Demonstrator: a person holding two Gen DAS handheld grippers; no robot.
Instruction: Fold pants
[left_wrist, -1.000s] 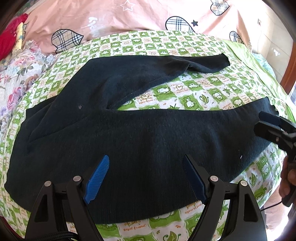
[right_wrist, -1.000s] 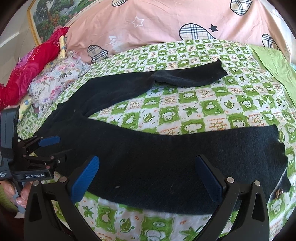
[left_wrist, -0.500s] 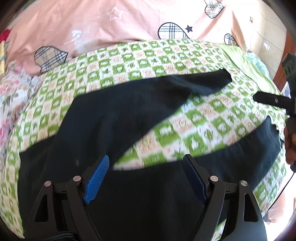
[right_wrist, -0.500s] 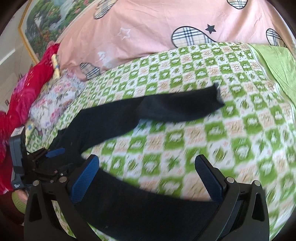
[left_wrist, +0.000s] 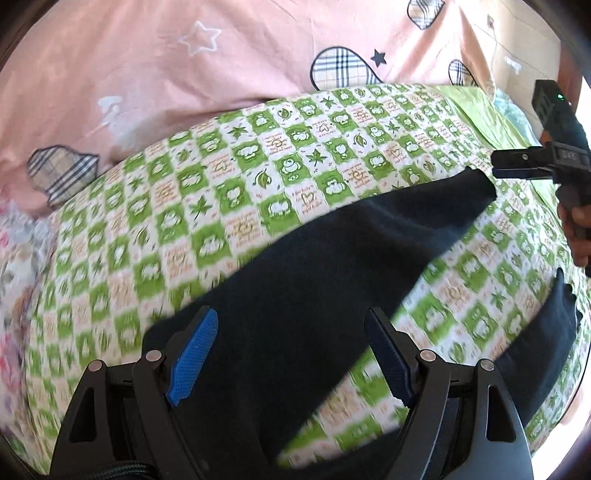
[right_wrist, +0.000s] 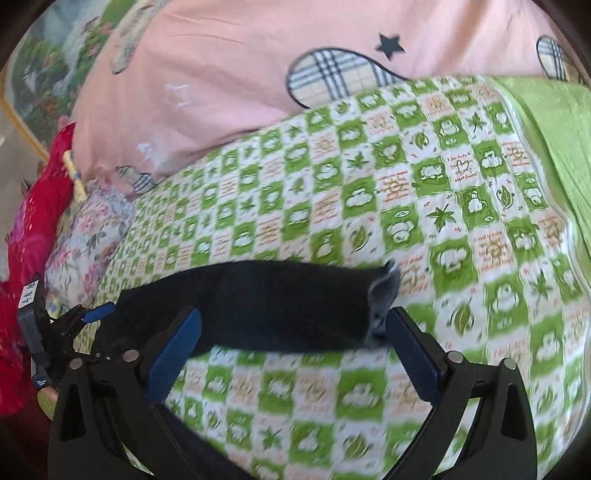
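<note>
Dark navy pants (left_wrist: 314, 280) lie spread flat on the green checkered bedspread (left_wrist: 258, 155), legs apart. My left gripper (left_wrist: 291, 354) is open and empty, above the far leg near the crotch. The near leg (left_wrist: 550, 343) runs along the lower right. My right gripper (right_wrist: 291, 350) is open and empty, just short of the far leg's cuff (right_wrist: 380, 291). The right gripper also shows in the left wrist view (left_wrist: 517, 168), beside that cuff. The left gripper shows in the right wrist view (right_wrist: 88, 317) at the far left.
A pink quilt (left_wrist: 184, 55) with plaid hearts lies at the back. Floral fabric (right_wrist: 88, 236) and red cloth (right_wrist: 33, 229) are piled at the left. A plain green sheet (right_wrist: 546, 122) borders the bedspread on the right. A framed picture (right_wrist: 59, 62) hangs behind.
Both grippers have moved forward from the near leg across the bed toward the far leg. Both stayed open. The pants have not moved.
</note>
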